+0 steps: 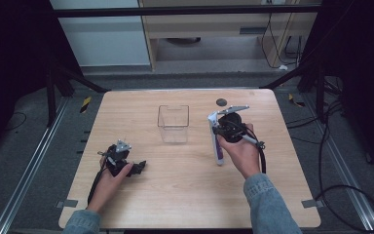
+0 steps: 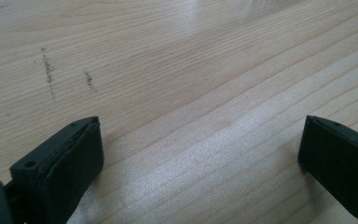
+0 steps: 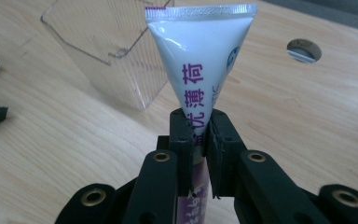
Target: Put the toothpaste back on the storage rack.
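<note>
Leftmost, the left gripper (image 1: 135,168) rests low on the table (image 1: 175,185), jaws wide with bare wood between them. Mid-table stands a clear box (image 1: 173,124), nothing blocking it. Right of it, the right gripper (image 3: 199,135) pinches a white tube (image 3: 200,56), crimped end up; its close view shows purple lettering. A round hole (image 1: 221,102) lies behind.

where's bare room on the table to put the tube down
The widest bare wood lies between the left tool and the right tool, in front of the clear box. The table's far left corner is free too. It is tightest between box and tube.
</note>
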`<state>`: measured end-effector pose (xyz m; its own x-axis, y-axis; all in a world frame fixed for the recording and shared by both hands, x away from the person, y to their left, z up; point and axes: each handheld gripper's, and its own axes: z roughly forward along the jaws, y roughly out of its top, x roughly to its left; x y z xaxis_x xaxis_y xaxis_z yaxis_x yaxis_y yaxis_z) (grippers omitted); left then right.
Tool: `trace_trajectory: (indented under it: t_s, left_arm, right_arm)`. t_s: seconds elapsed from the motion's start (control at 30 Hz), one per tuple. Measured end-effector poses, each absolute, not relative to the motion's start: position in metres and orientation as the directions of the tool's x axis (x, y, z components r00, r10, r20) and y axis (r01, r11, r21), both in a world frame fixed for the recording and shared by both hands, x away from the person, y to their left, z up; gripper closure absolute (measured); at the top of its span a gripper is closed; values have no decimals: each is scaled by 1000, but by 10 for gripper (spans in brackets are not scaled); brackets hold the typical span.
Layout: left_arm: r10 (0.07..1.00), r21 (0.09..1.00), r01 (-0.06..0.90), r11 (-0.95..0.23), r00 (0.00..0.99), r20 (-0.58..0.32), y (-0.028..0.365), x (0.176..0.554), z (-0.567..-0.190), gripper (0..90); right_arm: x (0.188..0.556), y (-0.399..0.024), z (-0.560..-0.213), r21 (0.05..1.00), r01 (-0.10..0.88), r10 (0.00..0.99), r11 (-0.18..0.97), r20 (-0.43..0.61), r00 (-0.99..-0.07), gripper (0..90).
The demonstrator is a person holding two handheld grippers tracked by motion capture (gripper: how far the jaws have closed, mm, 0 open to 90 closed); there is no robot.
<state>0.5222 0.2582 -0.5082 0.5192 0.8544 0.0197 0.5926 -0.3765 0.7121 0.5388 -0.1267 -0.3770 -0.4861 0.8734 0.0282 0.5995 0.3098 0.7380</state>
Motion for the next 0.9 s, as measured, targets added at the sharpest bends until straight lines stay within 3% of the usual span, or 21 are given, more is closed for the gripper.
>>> trace_trajectory:
  t_s: [0.9]
  left_arm:
    - [854,712,592,-377,520,20,258,522,-508,0]
  right_arm:
    - [532,-123,-357,865,445,884,230,6,-468,825]
